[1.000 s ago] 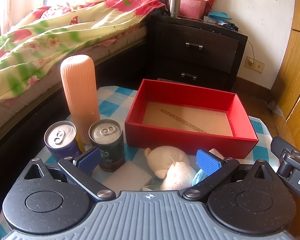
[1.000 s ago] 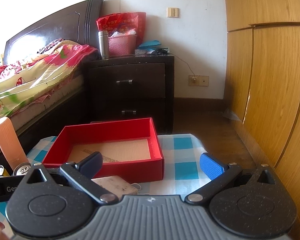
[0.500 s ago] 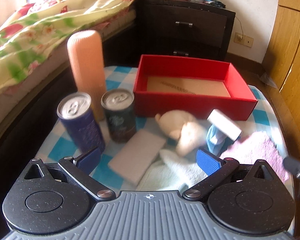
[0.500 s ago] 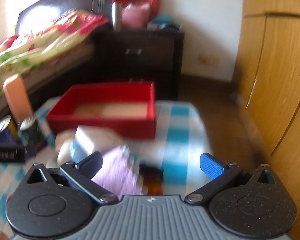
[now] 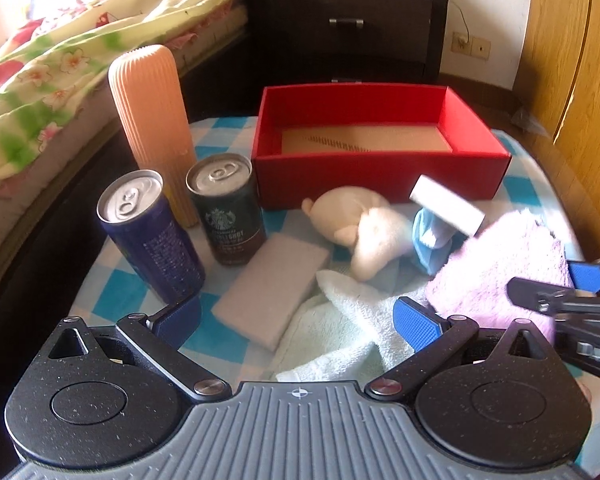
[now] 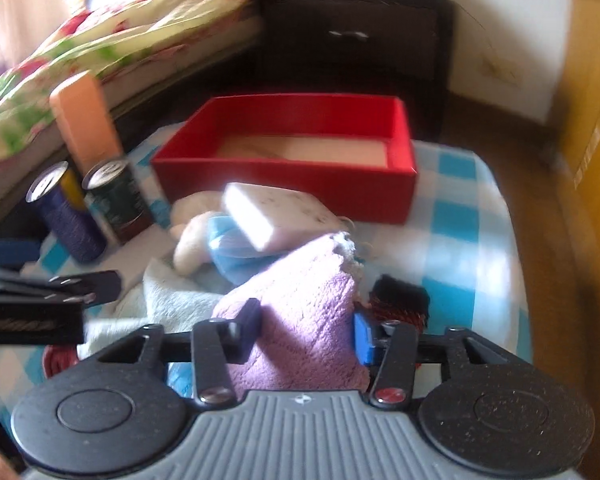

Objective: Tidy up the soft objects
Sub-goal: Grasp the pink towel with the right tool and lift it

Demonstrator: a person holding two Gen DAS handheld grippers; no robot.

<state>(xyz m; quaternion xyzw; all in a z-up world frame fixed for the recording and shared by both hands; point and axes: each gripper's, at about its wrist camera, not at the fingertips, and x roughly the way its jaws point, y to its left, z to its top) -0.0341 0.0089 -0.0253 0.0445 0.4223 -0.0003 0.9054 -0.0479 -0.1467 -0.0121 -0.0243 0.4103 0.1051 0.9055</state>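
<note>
A red open box (image 5: 376, 142) stands at the back of the checked table, also in the right wrist view (image 6: 292, 148). In front of it lie a cream plush toy (image 5: 364, 224), a white sponge (image 5: 274, 280), a second sponge (image 5: 446, 204) resting on a blue cloth (image 5: 430, 246), a pale green towel (image 5: 340, 336) and a purple towel (image 5: 500, 268). My left gripper (image 5: 296, 318) is open and empty above the pale towel. My right gripper (image 6: 306, 330) is shut on the purple towel (image 6: 308, 312).
An orange ribbed bottle (image 5: 152, 116) and two cans (image 5: 148, 236) (image 5: 228, 208) stand at the table's left. A dark red-black item (image 6: 398, 298) lies by the purple towel. A bed (image 5: 60, 68) is left, a dark nightstand (image 5: 348, 24) behind, a wooden wardrobe (image 5: 572, 60) right.
Both grippers have drawn back and tipped down over the pile. My right gripper has come down and closed on the purple towel. The left gripper stays open.
</note>
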